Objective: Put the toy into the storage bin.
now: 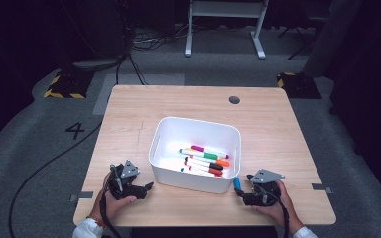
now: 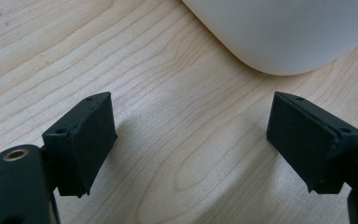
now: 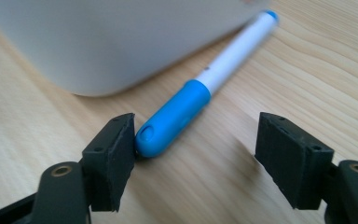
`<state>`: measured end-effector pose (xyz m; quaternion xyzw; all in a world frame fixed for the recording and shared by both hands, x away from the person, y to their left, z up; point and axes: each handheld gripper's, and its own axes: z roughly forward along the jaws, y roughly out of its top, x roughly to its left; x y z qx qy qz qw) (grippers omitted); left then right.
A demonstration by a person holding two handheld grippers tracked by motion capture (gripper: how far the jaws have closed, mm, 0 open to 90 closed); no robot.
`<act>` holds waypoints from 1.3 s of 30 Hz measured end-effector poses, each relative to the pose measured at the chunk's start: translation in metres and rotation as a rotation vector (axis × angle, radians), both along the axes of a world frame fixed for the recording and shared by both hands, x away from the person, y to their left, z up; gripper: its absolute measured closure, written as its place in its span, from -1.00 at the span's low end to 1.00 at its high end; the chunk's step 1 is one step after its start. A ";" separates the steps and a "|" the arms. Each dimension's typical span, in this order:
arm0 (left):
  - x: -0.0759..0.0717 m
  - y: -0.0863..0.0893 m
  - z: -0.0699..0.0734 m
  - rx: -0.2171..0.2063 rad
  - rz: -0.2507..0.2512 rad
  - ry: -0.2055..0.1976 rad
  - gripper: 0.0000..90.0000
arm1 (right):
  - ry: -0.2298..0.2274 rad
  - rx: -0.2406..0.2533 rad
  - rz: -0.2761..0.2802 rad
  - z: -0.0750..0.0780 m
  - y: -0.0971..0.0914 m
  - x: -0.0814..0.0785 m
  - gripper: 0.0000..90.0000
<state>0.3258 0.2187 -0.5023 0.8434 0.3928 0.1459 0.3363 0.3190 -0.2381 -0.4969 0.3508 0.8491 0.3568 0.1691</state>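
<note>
A white bin (image 1: 194,148) stands mid-table and holds several coloured markers (image 1: 204,159). On the wood by the bin's front right corner lies a blue-capped marker (image 1: 237,184). My right gripper (image 1: 243,192) sits just before it, jaws open. In the right gripper view the blue-capped marker (image 3: 191,107) lies along the bin wall (image 3: 112,42), and its cap end rests against the left jaw of my right gripper (image 3: 198,137). The other jaw stands well apart from it. My left gripper (image 1: 148,187) is at the bin's front left corner. In the left gripper view my left gripper (image 2: 191,128) is open over bare wood, near the bin's rounded corner (image 2: 284,32).
The wooden table (image 1: 129,114) has a small round hole (image 1: 234,99) at the back right. Cables (image 1: 44,163) trail over the grey floor at left. A white stand (image 1: 225,25) is behind the table.
</note>
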 end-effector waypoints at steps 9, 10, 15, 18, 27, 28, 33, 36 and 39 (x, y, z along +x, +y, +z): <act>0.000 0.000 0.000 -0.002 0.000 0.000 -0.65 | -0.002 0.040 -0.062 0.008 -0.022 0.014 -0.33; 0.000 0.000 0.000 -0.002 0.000 0.000 -0.65 | 0.001 0.048 -0.067 0.008 -0.022 0.016 -0.32; 0.000 0.000 0.000 -0.002 0.000 0.001 -0.65 | 0.008 0.054 -0.093 0.006 -0.023 0.026 -0.26; 0.000 0.000 0.000 -0.002 0.000 0.000 -0.66 | 0.005 0.032 -0.104 0.003 -0.023 0.032 -0.22; 0.000 0.000 0.000 -0.002 0.000 0.000 -0.65 | 0.008 0.033 -0.141 0.000 -0.036 0.038 0.23; 0.000 0.000 0.000 -0.002 0.000 0.000 -0.66 | 0.006 0.031 -0.142 0.000 -0.038 0.039 0.32; 0.000 0.000 0.000 -0.002 0.000 0.001 -0.65 | 0.007 0.032 -0.152 0.001 -0.045 0.044 0.64; 0.000 0.000 0.000 -0.002 0.000 0.000 -0.65 | 0.011 0.036 -0.151 0.001 -0.047 0.045 0.65; 0.000 0.000 0.000 -0.002 0.000 0.001 -0.65 | 0.015 0.034 -0.137 0.002 -0.049 0.046 0.66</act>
